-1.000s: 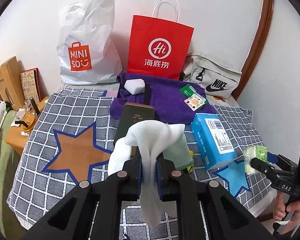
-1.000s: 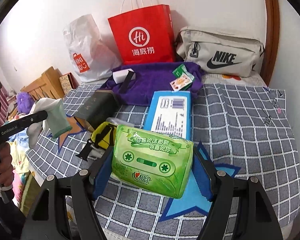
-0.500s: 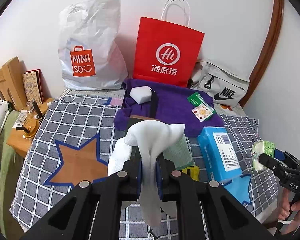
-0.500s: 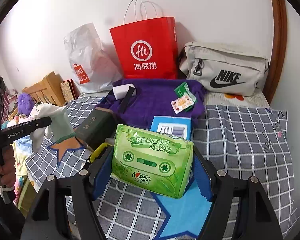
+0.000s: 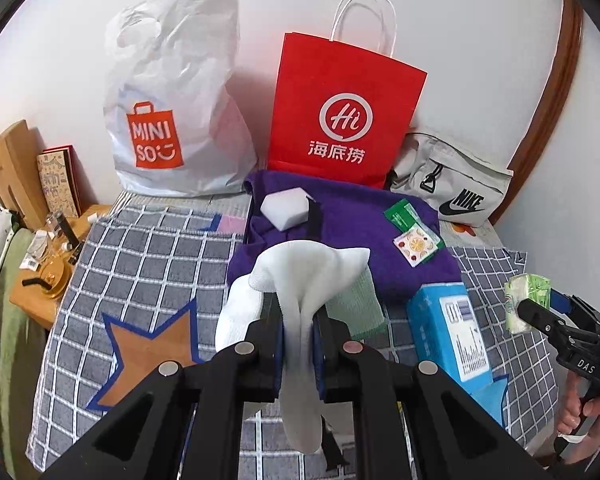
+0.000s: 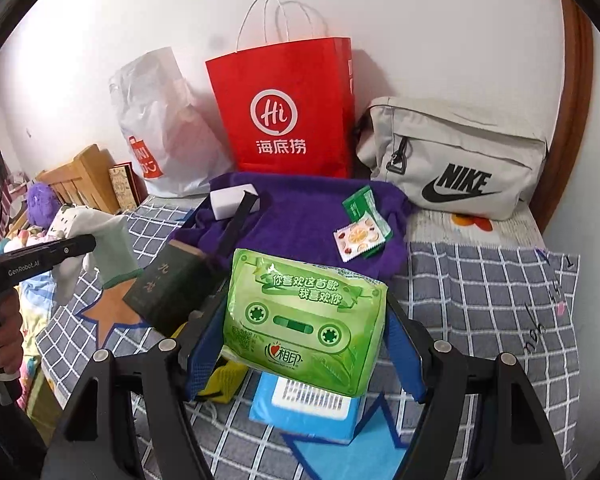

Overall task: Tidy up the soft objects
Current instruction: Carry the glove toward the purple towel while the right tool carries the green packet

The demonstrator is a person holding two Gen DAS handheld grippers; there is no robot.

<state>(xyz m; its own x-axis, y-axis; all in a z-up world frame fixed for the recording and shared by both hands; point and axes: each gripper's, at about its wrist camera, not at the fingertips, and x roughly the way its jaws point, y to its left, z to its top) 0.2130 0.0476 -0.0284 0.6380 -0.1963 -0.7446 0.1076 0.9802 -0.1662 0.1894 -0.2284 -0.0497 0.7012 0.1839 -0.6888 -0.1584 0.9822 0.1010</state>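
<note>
Both soft items are held raised above the bed [image 6: 480, 280], presumably for carrying to the bags ahead. The left claw [image 5: 299, 332], nearly together, is clamped on a white sock [image 5: 304, 280] draping below its fingers; the right claw [image 6: 306, 332], wide apart, grips the green tissue pack [image 6: 304, 320] by its sides, directly above a blue box [image 6: 304, 408].

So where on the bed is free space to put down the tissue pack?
Free: checkered blanket right of the purple towel, below the Nike bag; also around the orange star. Crowded: centre, with blue box and dark box.
</note>
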